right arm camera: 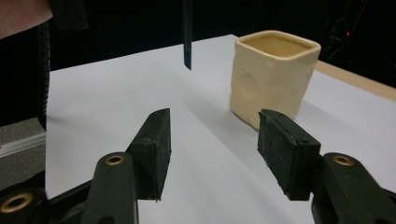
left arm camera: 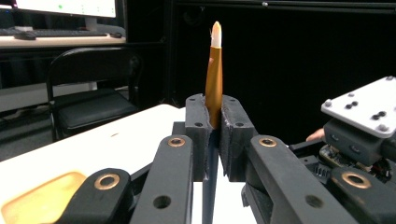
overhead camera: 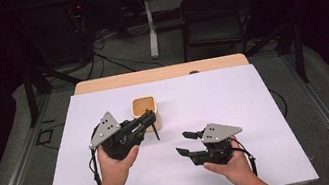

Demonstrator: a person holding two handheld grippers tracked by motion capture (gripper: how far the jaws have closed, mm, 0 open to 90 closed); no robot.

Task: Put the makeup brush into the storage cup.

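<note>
Left gripper (left arm camera: 214,135) clamped on pen (left arm camera: 214,74), beside cup (overhead camera: 144,108). Right gripper (right arm camera: 214,154) wide open, empty. Likely next: lower pen into cup, needs upright alignment.

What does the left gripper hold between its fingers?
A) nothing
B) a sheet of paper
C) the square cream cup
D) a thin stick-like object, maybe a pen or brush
D: in the left gripper view the left gripper is shut on a thin object with a gold body and a pale tip, while the cup stands apart on the table.
</note>
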